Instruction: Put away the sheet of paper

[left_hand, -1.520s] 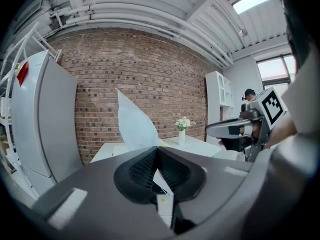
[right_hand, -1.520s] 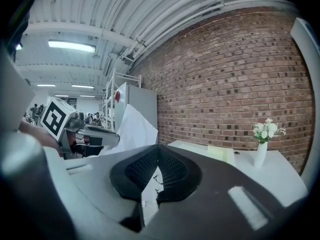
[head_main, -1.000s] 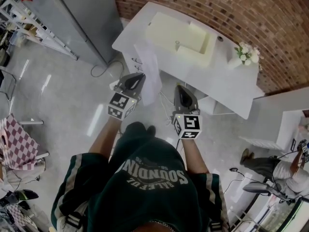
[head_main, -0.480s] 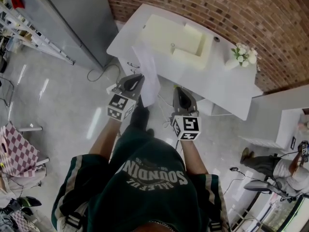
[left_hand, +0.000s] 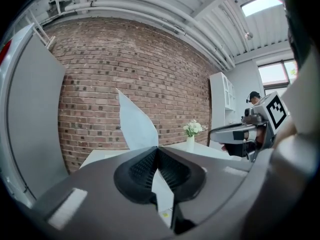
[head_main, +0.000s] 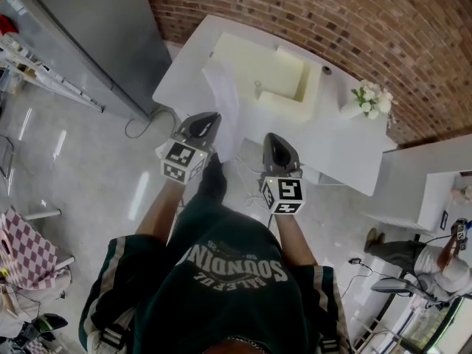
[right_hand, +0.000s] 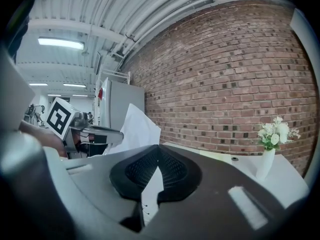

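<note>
Left hand-held gripper [head_main: 209, 118] is pinching the sheet of paper [head_main: 223, 98] by its near end, with the long axis pointing ahead toward the desk [head_main: 346, 142]. Right hand-held gripper [head_main: 273, 139] is sitting just beside it, jaws together, carrying nothing.

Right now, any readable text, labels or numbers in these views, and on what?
"SOUNDIN…": large print on the person's shirt, upside down in the head view; its end is unclear.
Smaller line beside it: too blurred to read.
Marker cubes on left gripper and right gripper: square patterns, no words.
Sheet of paper: no print visible.
</note>
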